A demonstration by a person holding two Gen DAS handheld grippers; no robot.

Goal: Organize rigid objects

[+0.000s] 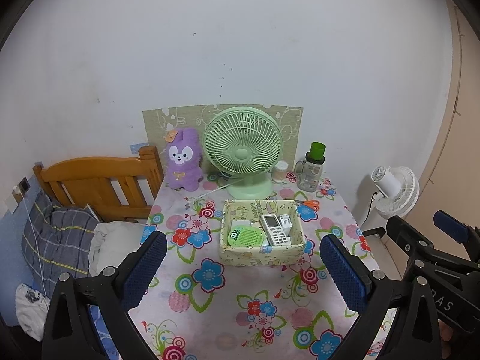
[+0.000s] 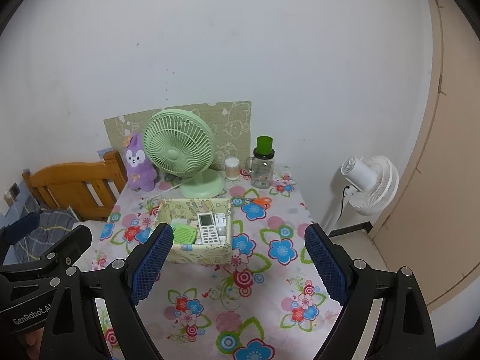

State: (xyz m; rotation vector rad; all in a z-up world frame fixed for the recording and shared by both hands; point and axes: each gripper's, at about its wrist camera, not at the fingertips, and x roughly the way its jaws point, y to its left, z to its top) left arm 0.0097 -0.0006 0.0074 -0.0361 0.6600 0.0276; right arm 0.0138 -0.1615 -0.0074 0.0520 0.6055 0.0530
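A pale yellow patterned box (image 1: 261, 255) (image 2: 201, 252) stands mid-table on the flowered tablecloth (image 1: 210, 306). Inside lie a white remote control (image 1: 274, 229) (image 2: 207, 228), a green perforated case with a panda (image 1: 246, 236) (image 2: 183, 232), a white plug adapter (image 1: 285, 220) (image 2: 221, 219) and other small white items. Orange-handled scissors (image 1: 310, 204) (image 2: 260, 201) lie behind the box to its right. My left gripper (image 1: 243, 270) hovers open in front of the box with nothing between its fingers. My right gripper (image 2: 238, 265) is open too, empty, its left pad (image 2: 153, 264) overlapping the box's front corner.
At the back stand a green desk fan (image 1: 243, 150), a purple plush rabbit (image 1: 183, 162), a jar of cotton swabs (image 1: 280, 172) and a glass mug with a green lid (image 1: 312, 168). A wooden bed headboard (image 1: 99, 183) borders the left; a white floor fan (image 1: 393, 190) the right.
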